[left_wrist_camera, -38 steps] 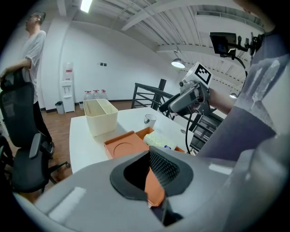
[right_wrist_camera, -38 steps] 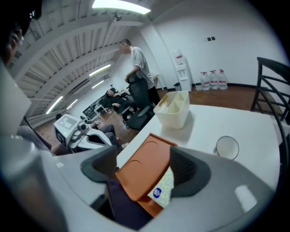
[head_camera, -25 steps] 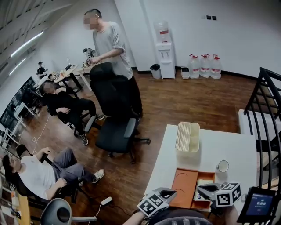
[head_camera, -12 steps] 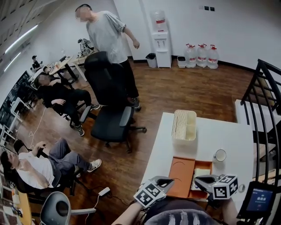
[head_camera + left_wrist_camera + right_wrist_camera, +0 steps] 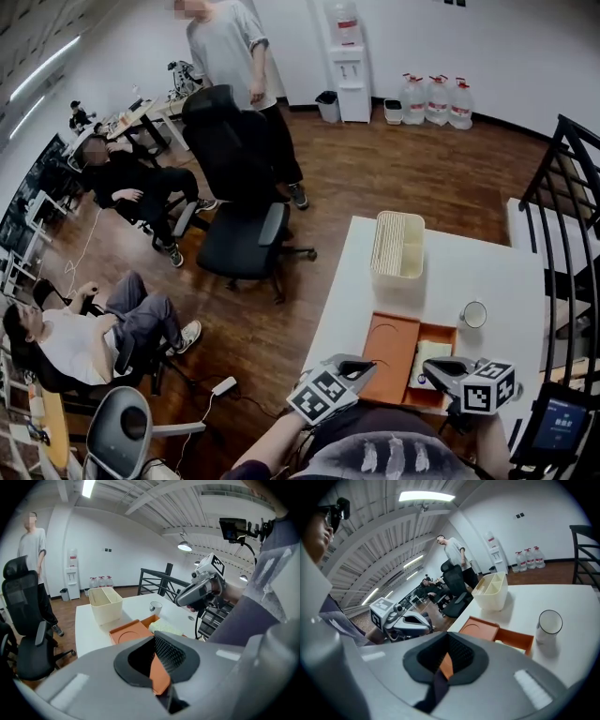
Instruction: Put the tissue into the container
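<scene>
The left claw (image 5: 362, 367) is hovering over the near edge of the white table (image 5: 487, 272), just at the near left corner of the orange tray (image 5: 389, 339). Its jaws are pressing together and gripping nothing; in the left gripper view only a sliver of orange tray is showing through the gap behind the pads. The right claw (image 5: 433, 371) is hanging over the same near edge, at the tray's near right corner. It too is clenched, with nothing between its jaws. Neither claw is touching the tray or the table

The tissue (image 5: 427, 358) is lying as a pale folded wad in the right compartment of the tray. It is sitting just ahead of the right claw's tip and to the right of the left claw, apart from both. The left compartment, with its round recess, is lying bare

The cream container (image 5: 398, 273) is standing by the far edge of the table, toward the far left corner, well apart from both claws and beyond the tray. A cup (image 5: 474, 314) is standing upright near the tray's far right corner, between the tray and the right edge
</scene>
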The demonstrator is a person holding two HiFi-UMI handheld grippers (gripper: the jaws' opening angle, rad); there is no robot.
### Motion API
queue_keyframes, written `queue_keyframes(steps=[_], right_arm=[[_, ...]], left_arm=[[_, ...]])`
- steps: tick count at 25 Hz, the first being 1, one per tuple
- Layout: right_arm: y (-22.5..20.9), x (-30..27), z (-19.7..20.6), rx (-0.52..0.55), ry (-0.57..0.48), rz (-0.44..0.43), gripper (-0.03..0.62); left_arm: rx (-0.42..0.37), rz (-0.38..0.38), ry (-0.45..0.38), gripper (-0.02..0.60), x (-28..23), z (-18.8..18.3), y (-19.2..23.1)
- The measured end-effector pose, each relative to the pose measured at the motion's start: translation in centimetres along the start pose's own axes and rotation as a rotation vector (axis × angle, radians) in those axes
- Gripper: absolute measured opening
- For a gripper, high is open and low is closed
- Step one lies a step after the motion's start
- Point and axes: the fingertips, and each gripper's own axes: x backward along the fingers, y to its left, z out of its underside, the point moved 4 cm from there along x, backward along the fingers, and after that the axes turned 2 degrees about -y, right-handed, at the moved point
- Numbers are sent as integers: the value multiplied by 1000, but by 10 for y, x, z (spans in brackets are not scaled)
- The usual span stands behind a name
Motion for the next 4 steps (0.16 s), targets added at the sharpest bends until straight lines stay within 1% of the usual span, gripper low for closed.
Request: queue_keyframes(steps=[4], right_arm=[[-1,0,7,-16,-22,10,3]], left_arm=[[-13,2,1,14,3,1,0]])
